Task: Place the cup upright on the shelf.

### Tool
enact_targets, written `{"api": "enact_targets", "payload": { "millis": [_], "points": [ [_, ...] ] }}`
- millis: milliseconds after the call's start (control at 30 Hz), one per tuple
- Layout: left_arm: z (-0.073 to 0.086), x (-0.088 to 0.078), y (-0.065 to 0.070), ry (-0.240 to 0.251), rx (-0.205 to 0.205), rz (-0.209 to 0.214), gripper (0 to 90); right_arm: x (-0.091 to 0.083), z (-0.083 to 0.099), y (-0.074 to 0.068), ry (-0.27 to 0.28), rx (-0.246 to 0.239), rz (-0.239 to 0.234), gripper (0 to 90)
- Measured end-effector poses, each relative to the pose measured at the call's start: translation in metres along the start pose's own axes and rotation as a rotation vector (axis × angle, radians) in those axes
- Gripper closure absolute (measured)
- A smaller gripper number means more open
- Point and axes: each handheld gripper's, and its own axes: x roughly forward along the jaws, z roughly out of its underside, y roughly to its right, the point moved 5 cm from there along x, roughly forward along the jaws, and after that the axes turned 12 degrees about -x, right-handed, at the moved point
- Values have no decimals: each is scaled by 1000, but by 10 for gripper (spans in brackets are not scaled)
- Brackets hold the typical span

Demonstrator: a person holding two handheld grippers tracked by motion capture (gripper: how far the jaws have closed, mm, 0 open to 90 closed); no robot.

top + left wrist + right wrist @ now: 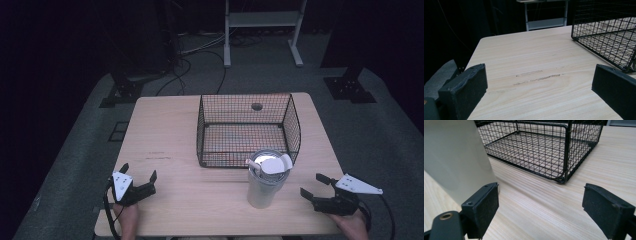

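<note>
In the right gripper view the tumbler (pixel 456 157) is cut off at the top and left, so only a plain pale wall of it shows; in the left gripper view the wire basket (pixel 606 32) runs off the right edge. From the high view the tumbler's lid details are hard to make out beyond a round light top with a small tab.

The tumbler (pixel 266 179) is a tall, pale, slightly tapered cup with a metallic rim, standing upright on the tabletop (pixel 165 135) near its front edge, right of the middle, just in front of the black wire basket's (pixel 248 129) front right corner.

The right gripper (pixel 314 186) rests by the front right corner of the tabletop, its jaws spread wide and holding nothing, the tumbler near it on its left side and apart from it. The left gripper (pixel 138 176) sits near the front left corner, jaws likewise wide apart and empty, well apart from the tumbler.
</note>
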Motion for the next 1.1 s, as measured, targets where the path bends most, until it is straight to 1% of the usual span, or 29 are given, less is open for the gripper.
{"api": "enact_targets", "payload": {
  "millis": [100, 367, 767, 1000, 1100],
  "points": [
    [0, 0, 0, 0, 0, -2, 0, -3, -5, -3, 4, -14, -13, 129],
    [0, 0, 0, 1, 1, 0, 0, -8, -18, -15, 15, -77, -48, 128],
    [0, 0, 0, 1, 1, -2, 0, -9, -34, -36, 20, -143, -138, 119],
    [0, 0, 0, 0, 3, -1, 0, -9, -42, -46, 38, -174, -179, 114],
    [0, -1, 0, 2, 0, -1, 0, -7, -45, -52, 33, -193, -195, 114]
  ]
}}
